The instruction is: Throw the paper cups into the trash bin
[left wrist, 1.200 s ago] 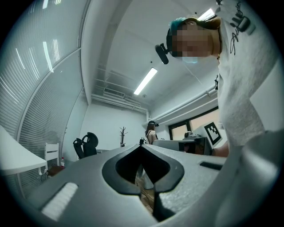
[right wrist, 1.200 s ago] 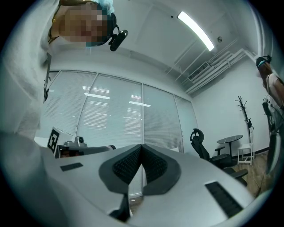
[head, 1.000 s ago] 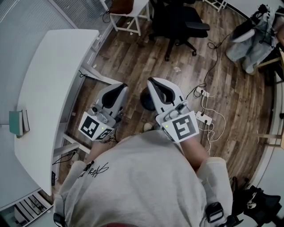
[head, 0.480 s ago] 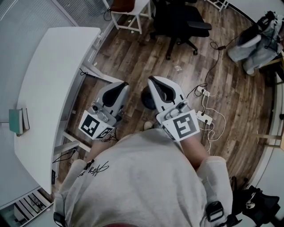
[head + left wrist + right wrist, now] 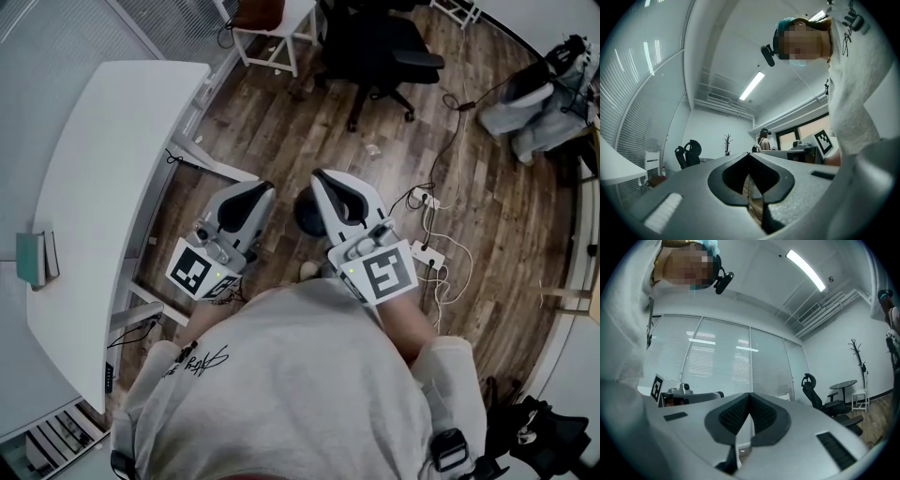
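Your left tool (image 5: 255, 190) and right tool (image 5: 323, 180) are clenched empty; you might tread on that pale scrap (image 5: 308, 270), possibly a cup.

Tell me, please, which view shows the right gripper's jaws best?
The right gripper view: the right gripper has its jaws together, empty. The head view shows only its shell from above; the left gripper view, only its marker cube.

Even cool indoor light, soft shadows on wood floor (image 5: 281, 122). Ceiling tube lamp (image 5: 751, 85) blown out white; reflections on blinds (image 5: 717, 366). Gripper views: strong fisheye bending, black corners, near foreground soft. Head view sharp.
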Available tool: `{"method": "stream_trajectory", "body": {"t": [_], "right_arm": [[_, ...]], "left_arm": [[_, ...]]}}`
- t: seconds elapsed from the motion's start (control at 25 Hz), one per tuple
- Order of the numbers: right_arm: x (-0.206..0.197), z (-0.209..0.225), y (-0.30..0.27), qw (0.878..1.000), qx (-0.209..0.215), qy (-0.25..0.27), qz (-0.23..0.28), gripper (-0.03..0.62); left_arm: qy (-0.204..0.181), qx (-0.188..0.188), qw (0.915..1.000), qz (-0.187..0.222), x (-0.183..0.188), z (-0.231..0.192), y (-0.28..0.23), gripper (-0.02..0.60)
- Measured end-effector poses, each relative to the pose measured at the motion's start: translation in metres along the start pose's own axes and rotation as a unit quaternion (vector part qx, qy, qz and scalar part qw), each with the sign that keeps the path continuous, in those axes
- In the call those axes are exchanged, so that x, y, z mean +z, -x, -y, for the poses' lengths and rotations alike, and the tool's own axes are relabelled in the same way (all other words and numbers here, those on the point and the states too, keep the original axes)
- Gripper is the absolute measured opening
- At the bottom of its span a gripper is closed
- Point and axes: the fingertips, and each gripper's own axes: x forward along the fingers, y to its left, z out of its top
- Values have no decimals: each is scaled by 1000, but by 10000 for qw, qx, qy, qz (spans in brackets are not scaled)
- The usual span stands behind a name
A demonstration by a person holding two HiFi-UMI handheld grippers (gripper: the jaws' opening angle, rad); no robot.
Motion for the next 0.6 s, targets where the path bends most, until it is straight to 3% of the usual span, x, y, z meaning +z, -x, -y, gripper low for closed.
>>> {"method": "stream_trajectory", "body": {"t": [0.6], "right_arm": [[4, -1, 2, 10000, 9, 70, 26, 9]], "left_arm": [[-25, -11, 10000, 10, 1, 2, -2, 3]]}}
